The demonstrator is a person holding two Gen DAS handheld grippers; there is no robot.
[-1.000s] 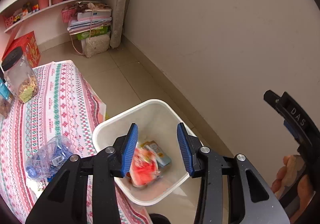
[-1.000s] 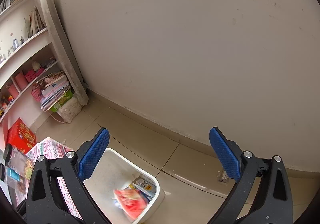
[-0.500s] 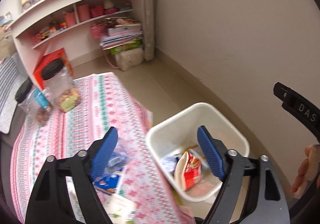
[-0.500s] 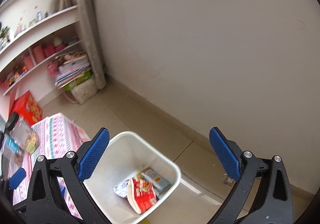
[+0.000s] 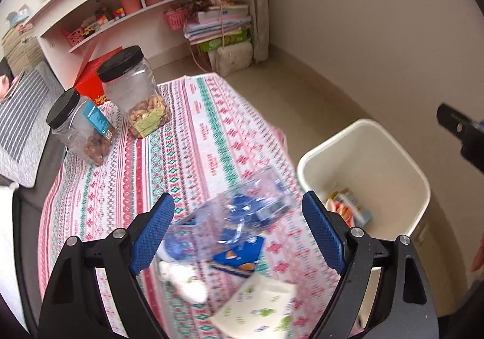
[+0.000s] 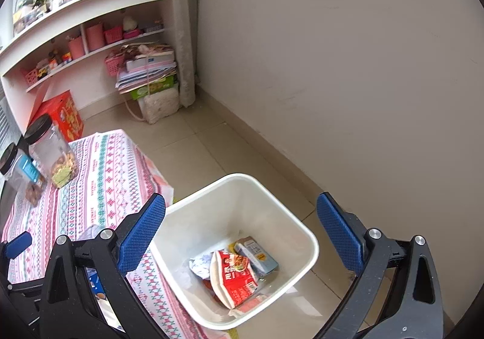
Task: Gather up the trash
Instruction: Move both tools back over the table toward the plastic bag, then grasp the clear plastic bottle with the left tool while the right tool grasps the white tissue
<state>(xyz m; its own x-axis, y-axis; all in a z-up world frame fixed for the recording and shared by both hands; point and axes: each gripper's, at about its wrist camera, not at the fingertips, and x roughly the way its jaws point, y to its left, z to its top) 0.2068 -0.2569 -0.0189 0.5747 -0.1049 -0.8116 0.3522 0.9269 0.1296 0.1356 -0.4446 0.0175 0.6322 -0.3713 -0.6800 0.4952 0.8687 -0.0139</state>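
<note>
The left gripper point(image 5: 239, 233), fingers opening wide and gripping nothing, is hovering nearest the crumpled clear bottle point(image 5: 233, 215) lying slantwise between them on the surface point(image 5: 187, 139), beside the bin point(image 5: 363, 142).

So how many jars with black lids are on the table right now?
2. One jar stands at the far end of the striped tablecloth; the other jar sits just left of it, near the table edge. None seem hidden.

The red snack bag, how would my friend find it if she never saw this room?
Look beside the patterned table for the white bin on the floor. Among the wrappers inside, the snack bag is the only bright red one, with white edges.
</note>
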